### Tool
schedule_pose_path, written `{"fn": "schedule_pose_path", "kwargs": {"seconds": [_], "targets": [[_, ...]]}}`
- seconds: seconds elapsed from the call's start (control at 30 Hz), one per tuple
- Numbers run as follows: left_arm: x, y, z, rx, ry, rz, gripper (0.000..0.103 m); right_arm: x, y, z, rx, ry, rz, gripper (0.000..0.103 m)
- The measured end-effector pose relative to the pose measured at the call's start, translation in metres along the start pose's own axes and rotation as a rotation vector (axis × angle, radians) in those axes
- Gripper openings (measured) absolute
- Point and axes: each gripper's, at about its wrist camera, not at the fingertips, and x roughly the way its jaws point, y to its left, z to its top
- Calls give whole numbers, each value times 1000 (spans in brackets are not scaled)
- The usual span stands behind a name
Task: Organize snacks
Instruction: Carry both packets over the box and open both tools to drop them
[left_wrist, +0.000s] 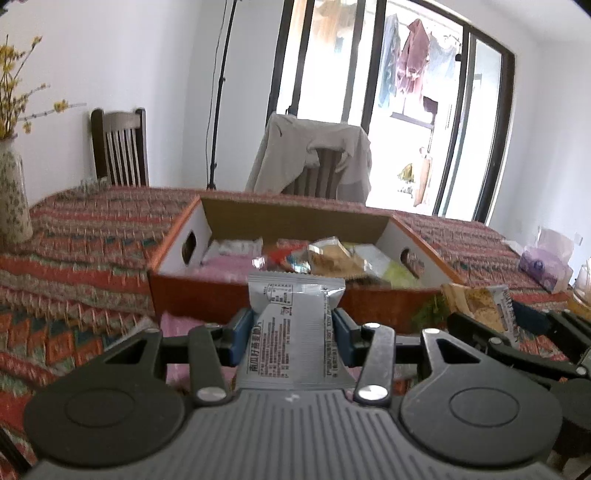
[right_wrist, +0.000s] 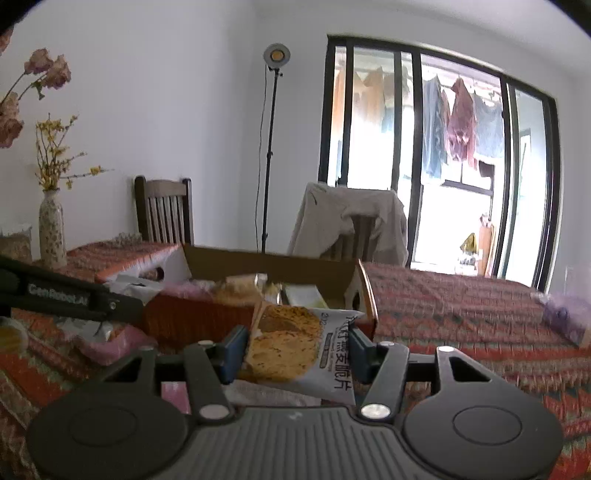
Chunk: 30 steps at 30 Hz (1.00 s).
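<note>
Box (left_wrist: 295, 218) lies straight ahead of both grippers.
Left gripper (left_wrist: 293, 334) clamps a grey packet (left_wrist: 295, 325) upright; right gripper (right_wrist: 297, 350) grips a cracker packet (right_wrist: 295, 347), seemingly nearer.

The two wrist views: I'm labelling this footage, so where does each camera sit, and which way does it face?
Left wrist: on the left gripper, looking along its fingers over a gripped silver snack packet at the cardboard box; the right gripper shows beside it.
Right wrist: on the right gripper, facing the box over its crisp packet; the left gripper's arm crosses left.
Shared: box, draped chair, window.
</note>
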Motion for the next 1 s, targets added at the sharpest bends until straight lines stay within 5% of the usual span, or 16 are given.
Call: {"fn": "schedule_pose_path", "kwargs": {"seconds": [0.67, 1.0], "targets": [[52, 15, 73, -24, -107, 53, 48, 95, 4, 86, 1, -82, -35, 56], [104, 30, 71, -55, -118, 124, 48, 133, -2, 69, 57, -80, -36, 56]]}}
